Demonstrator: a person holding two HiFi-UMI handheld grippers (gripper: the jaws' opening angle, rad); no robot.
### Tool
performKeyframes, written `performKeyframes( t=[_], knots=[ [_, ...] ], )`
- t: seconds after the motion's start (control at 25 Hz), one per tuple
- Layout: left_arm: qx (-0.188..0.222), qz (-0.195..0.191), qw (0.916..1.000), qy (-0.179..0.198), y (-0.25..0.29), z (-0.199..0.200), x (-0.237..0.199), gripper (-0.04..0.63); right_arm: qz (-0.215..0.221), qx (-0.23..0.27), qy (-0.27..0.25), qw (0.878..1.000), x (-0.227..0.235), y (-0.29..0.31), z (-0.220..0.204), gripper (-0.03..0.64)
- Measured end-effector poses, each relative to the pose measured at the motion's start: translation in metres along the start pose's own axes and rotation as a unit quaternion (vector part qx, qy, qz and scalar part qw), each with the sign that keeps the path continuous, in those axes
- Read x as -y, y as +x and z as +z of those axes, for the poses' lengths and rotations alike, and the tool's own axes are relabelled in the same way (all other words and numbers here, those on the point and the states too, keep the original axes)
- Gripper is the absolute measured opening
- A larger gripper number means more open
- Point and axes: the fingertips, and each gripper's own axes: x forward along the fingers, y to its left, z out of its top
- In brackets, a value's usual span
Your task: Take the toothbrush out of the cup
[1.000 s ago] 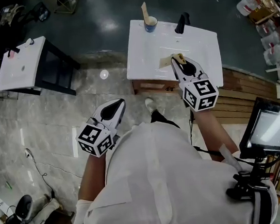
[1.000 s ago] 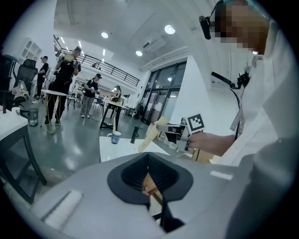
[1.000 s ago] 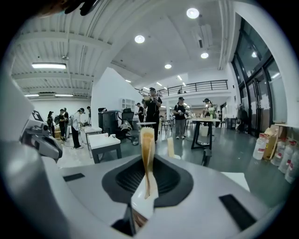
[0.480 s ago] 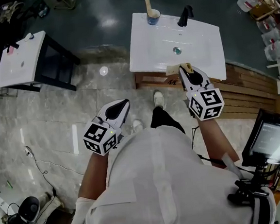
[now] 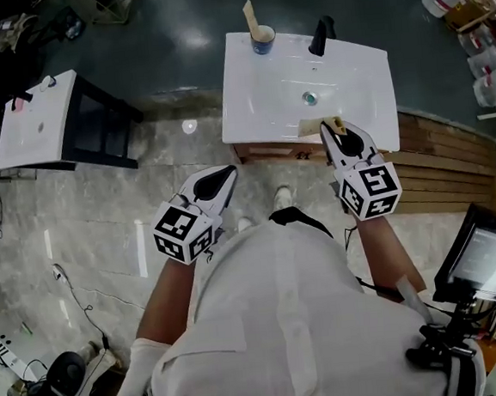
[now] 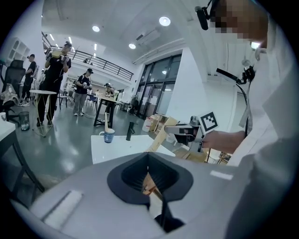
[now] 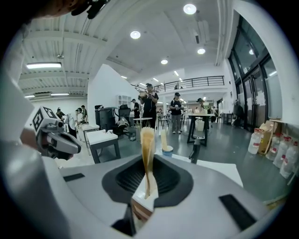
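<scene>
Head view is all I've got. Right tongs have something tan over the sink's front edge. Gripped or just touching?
Observer: Gripped. The right gripper view shows the right tongs shut on a tan toothbrush, which stands upright between the jaws.
Operator: Left tongs carrying anything?
Observer: No. The left gripper view shows the left tongs shut, with nothing held.
Operator: Anyone near the work area?
Observer: The right gripper view shows several people standing at tables beyond the sink.
</scene>
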Motion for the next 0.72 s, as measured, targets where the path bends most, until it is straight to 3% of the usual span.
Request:
performKeyframes(
  t=[0.48, 0.72],
  knots=[
    [-0.004, 0.044, 0.9990, 0.008, 0.099, 0.062, -0.044, 0.009, 0.037, -0.008, 0.012, 0.999, 0.071, 0.020, -0.017, 0.046],
    [0.005, 0.061, 0.9981, 0.012, 0.122, 0.088, -0.080, 0.043, 0.023, -0.019, 0.020, 0.999, 0.082, 0.019, -0.021, 0.048]
  ],
)
